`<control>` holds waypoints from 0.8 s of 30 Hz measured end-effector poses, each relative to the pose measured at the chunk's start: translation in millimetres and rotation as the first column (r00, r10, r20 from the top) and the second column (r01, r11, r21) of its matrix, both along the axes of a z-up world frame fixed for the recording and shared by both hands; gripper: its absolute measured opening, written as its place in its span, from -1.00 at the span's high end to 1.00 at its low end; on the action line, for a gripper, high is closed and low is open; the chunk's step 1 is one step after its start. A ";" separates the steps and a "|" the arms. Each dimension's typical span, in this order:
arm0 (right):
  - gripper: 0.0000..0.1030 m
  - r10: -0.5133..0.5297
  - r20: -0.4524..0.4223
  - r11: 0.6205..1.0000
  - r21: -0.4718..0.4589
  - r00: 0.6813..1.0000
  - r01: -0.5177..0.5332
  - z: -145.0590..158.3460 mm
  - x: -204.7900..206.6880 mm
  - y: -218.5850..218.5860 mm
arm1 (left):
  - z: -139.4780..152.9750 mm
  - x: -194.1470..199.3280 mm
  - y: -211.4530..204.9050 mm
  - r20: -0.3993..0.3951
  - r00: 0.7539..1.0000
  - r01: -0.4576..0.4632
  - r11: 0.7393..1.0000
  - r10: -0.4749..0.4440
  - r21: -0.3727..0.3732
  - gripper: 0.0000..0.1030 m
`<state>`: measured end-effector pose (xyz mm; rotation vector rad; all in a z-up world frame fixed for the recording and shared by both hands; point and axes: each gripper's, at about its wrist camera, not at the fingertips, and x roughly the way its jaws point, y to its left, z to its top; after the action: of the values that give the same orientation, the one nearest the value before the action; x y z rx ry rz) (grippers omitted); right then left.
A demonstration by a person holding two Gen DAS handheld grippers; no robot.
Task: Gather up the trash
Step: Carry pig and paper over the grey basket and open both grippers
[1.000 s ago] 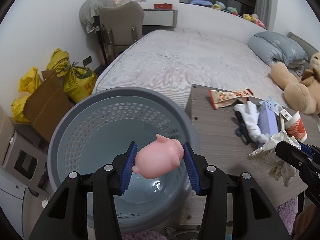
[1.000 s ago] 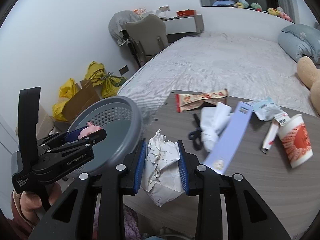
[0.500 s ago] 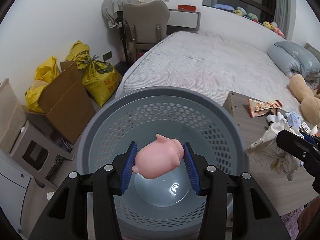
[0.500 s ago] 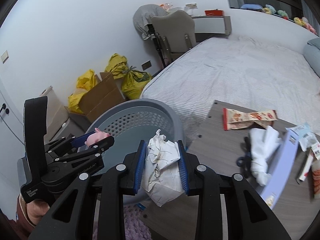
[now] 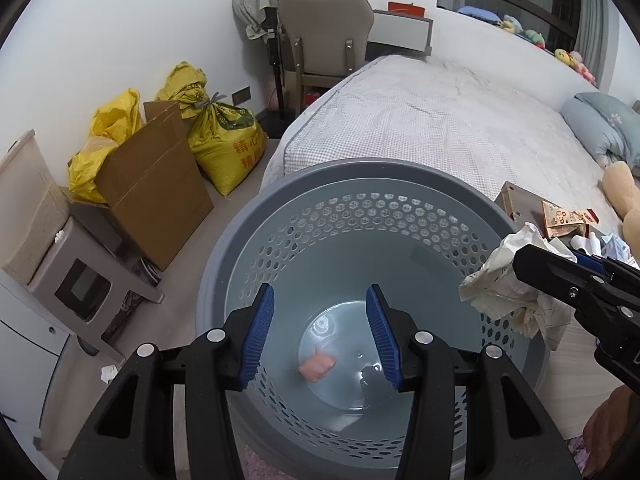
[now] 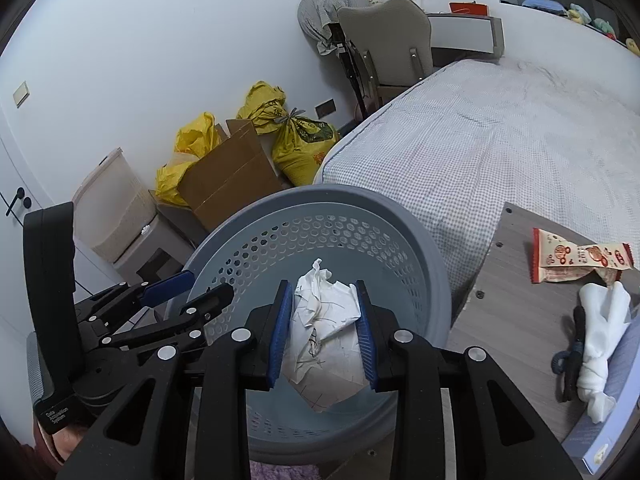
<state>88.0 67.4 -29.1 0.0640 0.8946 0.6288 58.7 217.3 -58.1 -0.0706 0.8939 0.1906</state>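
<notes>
A grey perforated basket (image 5: 360,176) stands on the floor beside the table; it also shows in the right wrist view (image 6: 404,216). My left gripper (image 5: 320,336) is open and empty above the basket. A pink pig toy (image 5: 316,366) lies blurred near the basket's bottom. My right gripper (image 6: 322,332) is shut on a crumpled white paper wad (image 6: 326,340) and holds it over the basket's near edge. The wad also shows at the right of the left wrist view (image 5: 504,280).
A wooden table (image 6: 516,264) at the right holds a snack wrapper (image 6: 580,260), a white cloth (image 6: 600,340) and black scissors (image 6: 572,360). A bed (image 5: 440,120) lies behind. Yellow bags (image 5: 224,136), a cardboard box (image 5: 152,188) and a chair (image 5: 324,44) stand by the wall.
My left gripper opened and the pink pig dropped into the basket. My right gripper moved left with the paper wad, over the basket.
</notes>
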 end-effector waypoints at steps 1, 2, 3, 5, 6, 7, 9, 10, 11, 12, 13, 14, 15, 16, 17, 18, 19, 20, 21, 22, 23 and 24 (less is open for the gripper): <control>0.27 0.002 0.000 1.000 -0.003 1.000 -0.002 -0.4 0.8 0.9 | -0.1 -0.5 1.9 0.000 1.000 -0.006 1.000 0.006 0.001 -0.15; 0.19 -0.002 0.006 1.000 -0.006 1.000 0.002 0.0 0.4 1.6 | 0.2 -1.3 3.5 0.003 1.000 -0.012 1.000 0.012 0.002 -0.22; 0.15 -0.006 0.014 1.000 -0.008 1.000 0.006 0.6 0.0 1.7 | 0.3 -1.9 4.9 0.006 1.000 -0.016 1.000 0.016 0.003 -0.31; 0.14 -0.011 0.021 1.000 -0.019 1.000 0.011 0.5 0.1 1.9 | 0.0 -2.8 7.9 0.006 1.000 -0.025 1.000 0.025 0.003 -0.33; 0.14 -0.014 0.021 1.000 -0.023 1.000 0.015 0.1 0.2 1.7 | -0.3 -2.8 9.4 0.004 1.000 -0.030 1.000 0.030 0.002 -0.35; 0.14 -0.017 0.020 1.000 -0.025 1.000 0.017 -0.9 0.5 1.3 | -0.6 -3.0 10.7 0.001 0.999 -0.038 0.999 0.038 0.002 -0.38; 0.14 -0.021 0.017 0.999 -0.031 1.000 0.022 -2.3 0.0 0.6 | -0.5 -4.0 12.6 0.002 0.999 -0.045 0.999 0.045 -0.001 -0.39; 0.14 -0.023 0.017 0.999 -0.036 1.000 0.024 -3.2 -0.3 0.2 | -0.5 -4.9 13.5 0.003 0.999 -0.049 0.999 0.049 0.000 -0.41; 0.14 -0.024 0.017 0.999 -0.039 1.000 0.024 -4.2 -0.1 0.6 | -0.4 -5.6 14.4 0.004 0.999 -0.054 0.999 0.054 0.001 -0.43; 0.14 -0.024 0.016 0.999 -0.043 1.000 0.025 -4.5 -0.4 0.2 | 0.1 -5.9 14.9 0.006 0.998 -0.057 0.998 0.057 0.002 -0.46; 0.14 -0.024 0.017 0.999 -0.046 1.000 0.025 -5.0 -1.1 0.1 | 0.5 -7.0 15.3 0.008 0.998 -0.061 0.998 0.061 0.003 -0.50; 0.14 -0.024 0.018 0.998 -0.049 1.000 0.025 -5.6 -2.0 0.4 | 0.8 -8.0 15.7 0.009 0.998 -0.065 0.998 0.064 0.006 -0.51; 0.14 -0.025 0.020 0.998 -0.053 0.999 0.026 -5.8 -2.9 1.2 | 1.1 -9.0 15.9 0.011 0.998 -0.067 0.998 0.067 0.008 -0.54; 0.14 -0.025 0.023 0.998 -0.056 0.999 0.026 -5.7 -3.7 1.3 | 1.3 -9.8 15.9 0.012 0.997 -0.071 0.997 0.071 0.012 -0.57; 0.14 -0.025 0.026 0.998 -0.059 0.999 0.027 -5.6 -4.5 1.5 | 1.5 -10.7 16.3 0.013 0.997 -0.075 0.997 0.075 0.016 -0.58; 0.12 -0.025 0.029 0.998 -0.061 0.999 0.027 -4.8 -5.6 1.9 | 2.1 -11.4 16.5 0.014 0.997 -0.078 0.997 0.078 0.019 -0.62; 0.09 -0.027 0.033 0.998 -0.063 0.999 0.029 -4.0 -6.5 1.9 | 2.8 -12.0 16.9 0.015 0.997 -0.081 0.997 0.081 0.019 -0.66; 0.07 -0.028 0.036 0.997 -0.064 0.999 0.030 -3.1 -7.1 1.7 | 3.7 -12.9 17.4 0.018 0.996 -0.085 0.996 0.085 0.019 -0.68; 0.05 -0.030 0.039 0.997 -0.064 0.999 0.032 -2.4 -8.0 1.4 | 4.4 -13.9 18.0 0.021 0.996 -0.088 0.996 0.088 0.020 -0.71; 0.03 -0.031 0.042 0.997 -0.066 0.999 0.034 -1.7 -8.7 0.6 | 5.2 -14.8 18.2 0.024 0.996 -0.091 0.996 0.090 0.020 -0.72; 0.02 -0.033 0.044 0.997 -0.067 0.998 0.036 -1.5 -9.7 -0.4 | 5.9 -15.0 18.1 0.026 0.995 -0.093 0.995 0.093 0.021 -0.73; 0.00 -0.035 0.046 0.997 -0.069 0.998 0.038 -1.1 -10.6 -1.0 | 6.2 -16.0 17.9 0.027 0.995 -0.095 0.995 0.094 0.021 -0.75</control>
<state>77.4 66.4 -30.2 0.0034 0.8692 0.5626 42.7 235.2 -51.9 -0.0945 0.8631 0.2873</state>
